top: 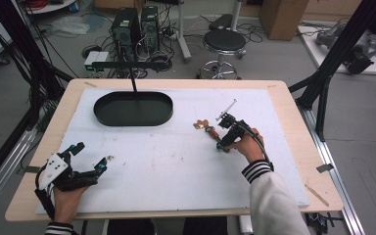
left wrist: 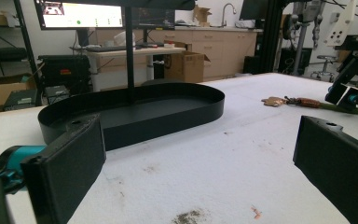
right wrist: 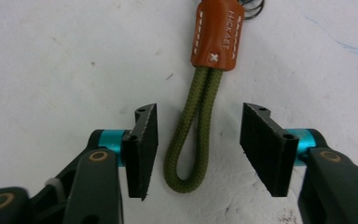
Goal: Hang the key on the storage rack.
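Item: key strap (right wrist: 200, 116), olive cord loop w/ tan leather tab, flat on white mat (top: 176, 166), toward right edge.
R gripper (right wrist: 198, 149): jaws astride loop, not touching. Centre, close squarely.
L gripper (left wrist: 191, 186): spread wide, empty, near-left corner.

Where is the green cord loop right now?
The green cord loop lies on the white mat, untouched between the right hand-held gripper's open jaws, right of the black tray.

Olive cord loop (right wrist: 189, 140) lies between parted fingers (right wrist: 142, 149); untouched.
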{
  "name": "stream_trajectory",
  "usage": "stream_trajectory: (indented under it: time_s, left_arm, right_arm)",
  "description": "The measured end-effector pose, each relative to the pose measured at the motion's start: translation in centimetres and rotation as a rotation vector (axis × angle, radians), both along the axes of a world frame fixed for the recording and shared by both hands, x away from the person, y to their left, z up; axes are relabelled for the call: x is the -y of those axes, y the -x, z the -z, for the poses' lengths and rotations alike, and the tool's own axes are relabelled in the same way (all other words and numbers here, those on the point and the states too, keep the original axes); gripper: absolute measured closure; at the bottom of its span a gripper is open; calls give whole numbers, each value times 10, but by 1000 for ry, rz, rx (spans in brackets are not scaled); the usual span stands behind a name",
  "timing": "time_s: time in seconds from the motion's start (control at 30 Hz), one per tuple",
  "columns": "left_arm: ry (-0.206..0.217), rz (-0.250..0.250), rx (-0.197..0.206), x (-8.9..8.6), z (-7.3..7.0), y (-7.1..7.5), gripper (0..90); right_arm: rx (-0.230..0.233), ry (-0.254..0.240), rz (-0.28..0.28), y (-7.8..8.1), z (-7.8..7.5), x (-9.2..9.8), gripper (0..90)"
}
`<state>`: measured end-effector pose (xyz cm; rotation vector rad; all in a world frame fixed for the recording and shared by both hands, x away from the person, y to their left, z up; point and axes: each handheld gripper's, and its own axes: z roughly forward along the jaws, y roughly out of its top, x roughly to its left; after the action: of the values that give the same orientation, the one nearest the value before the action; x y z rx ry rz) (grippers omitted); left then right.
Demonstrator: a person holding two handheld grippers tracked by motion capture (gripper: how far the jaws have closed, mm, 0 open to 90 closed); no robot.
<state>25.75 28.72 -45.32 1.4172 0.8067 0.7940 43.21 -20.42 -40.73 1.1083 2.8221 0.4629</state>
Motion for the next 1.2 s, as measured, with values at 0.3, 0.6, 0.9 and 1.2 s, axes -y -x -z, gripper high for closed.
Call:
stream_trajectory:
  time_s: [0.3,0.6,0.9,1.2]
  left_arm:
    - [2,0,0,0,0,0,27]
    - [2,2,-1,0,0,0,27]
    - [3,1,-2,0,0,0,27]
    - [0,25,-7,0,-1,-1,27]
  right_arm:
    - [-8,20,-11,0,1,-3,662]
    - [4,119,-40,-1,-2,-15,794]
    - [18,71,-57,-2,-5,-13,796]
    - [41,-67,-76,1,-18,-6,798]
